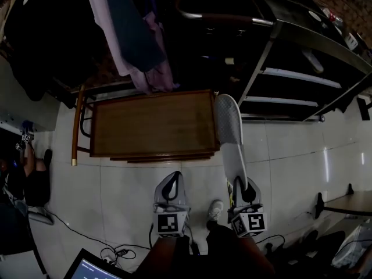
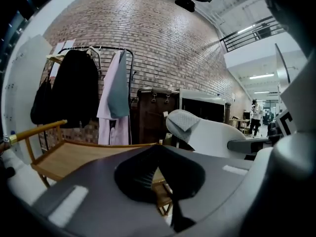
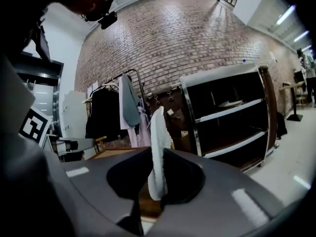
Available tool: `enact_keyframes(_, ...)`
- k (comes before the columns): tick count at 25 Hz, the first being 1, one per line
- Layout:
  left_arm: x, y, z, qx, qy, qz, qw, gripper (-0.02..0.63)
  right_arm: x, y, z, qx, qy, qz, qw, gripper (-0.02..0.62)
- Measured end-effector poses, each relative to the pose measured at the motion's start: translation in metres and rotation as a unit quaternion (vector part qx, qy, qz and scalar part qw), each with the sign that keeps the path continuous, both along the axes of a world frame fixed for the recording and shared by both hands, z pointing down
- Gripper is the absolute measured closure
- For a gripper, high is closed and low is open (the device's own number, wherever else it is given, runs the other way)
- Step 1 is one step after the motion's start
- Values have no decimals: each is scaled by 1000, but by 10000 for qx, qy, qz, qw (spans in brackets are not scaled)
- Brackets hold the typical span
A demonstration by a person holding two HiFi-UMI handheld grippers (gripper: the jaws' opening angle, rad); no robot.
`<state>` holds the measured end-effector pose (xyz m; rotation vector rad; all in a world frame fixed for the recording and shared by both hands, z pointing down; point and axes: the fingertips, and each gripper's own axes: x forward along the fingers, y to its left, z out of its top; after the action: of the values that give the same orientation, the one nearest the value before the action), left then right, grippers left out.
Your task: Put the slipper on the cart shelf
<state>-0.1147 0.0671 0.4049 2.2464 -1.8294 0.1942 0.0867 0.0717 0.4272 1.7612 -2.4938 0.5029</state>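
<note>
Nearest, the left gripper (image 1: 171, 179) hangs low over the pale tiled floor (image 1: 116, 196); its jaws are pressed together in its own view with nothing between them, only a strip of wood showing through the gap behind the tips. Beside it the right gripper (image 1: 240, 186) has its jaws clamped on the heel end of the slipper (image 1: 230, 133); in the right gripper view the slipper (image 3: 157, 149) stands on edge between the jaws, white sole to one side, rising past the tips. The slipper is held in the air, toe pointing away from the person; its grey upper (image 2: 186, 123) faces the left gripper; its toe sits just beside the right edge of the wooden cart (image 1: 150, 124), and whether it touches the wood cannot be told. The cart's top shelf lies bare, its long handle (image 1: 75, 127) on the left side. Beyond the cart hang a pink garment (image 1: 148, 74) and a dark coat (image 2: 74, 93) on a clothes rail (image 2: 101, 48); to the right stands a metal shelf unit (image 3: 229, 110); farthest is the brick wall (image 2: 163, 43).
</note>
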Motion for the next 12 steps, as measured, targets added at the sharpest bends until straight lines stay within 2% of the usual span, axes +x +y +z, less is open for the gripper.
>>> enact_keyframes(7,58,-33,-55,477,-111,-279,9984,591,80,-39,-33,307,294,243,9988,537)
enact_keyframes(12,114,-55,-74,719,-56,90,9974,591,137,-57,-39,277,405,707,9963,537)
